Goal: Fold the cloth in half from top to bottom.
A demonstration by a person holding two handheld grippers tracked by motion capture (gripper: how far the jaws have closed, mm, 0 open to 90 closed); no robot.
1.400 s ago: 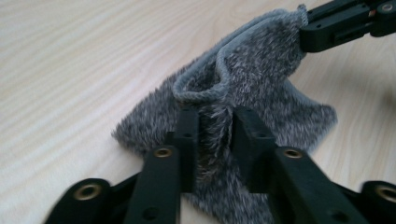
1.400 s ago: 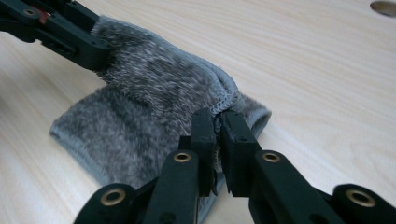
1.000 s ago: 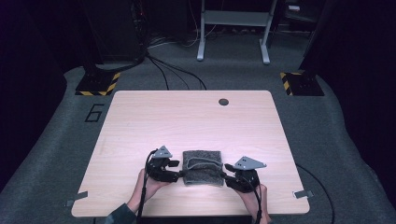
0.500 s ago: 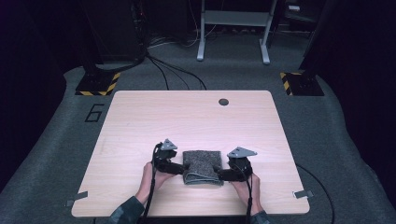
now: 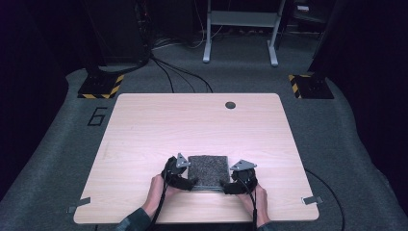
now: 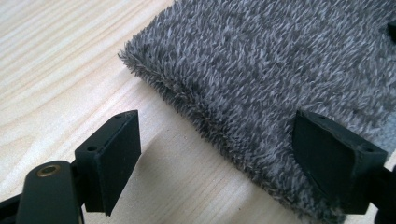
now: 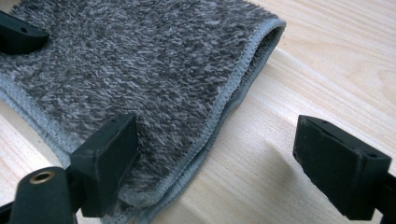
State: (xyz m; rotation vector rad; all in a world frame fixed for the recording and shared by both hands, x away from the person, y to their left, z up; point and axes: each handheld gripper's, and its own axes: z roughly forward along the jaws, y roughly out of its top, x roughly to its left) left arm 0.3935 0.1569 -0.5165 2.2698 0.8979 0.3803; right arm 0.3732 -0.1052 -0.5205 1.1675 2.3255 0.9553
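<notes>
Both hands have drawn back toward the near edge of the table [image 5: 144, 125] and sunk since a second ago, and the grey cloth [image 5: 208, 169], then rumpled between them, now lies flat and square.

Nearest the person, the left hand-held gripper [image 5: 188, 182] sits at the cloth's near left corner and the right hand-held gripper [image 5: 227, 185] at its near right corner. Their jaws have just been opening. In the left gripper view the cloth's fluffy folded edge [image 6: 224, 116] lies between the spread jaws, one of them over the pile, neither pressing. In the right gripper view the stitched hem [image 7: 219, 116] likewise lies between parted jaws, unpinched.

As I judge it, the fold is made and released: layers show stacked at the hem, and the cloth rests near the table's front edge, midway across. Left may be another fold or simply withdrawing.

Farther off, a dark round grommet [image 5: 230, 105] marks the table's back edge. Beyond, on the carpet, a "6" [image 5: 97, 116] can be read beside a yellow-and-black striped base [image 5: 102, 85].
</notes>
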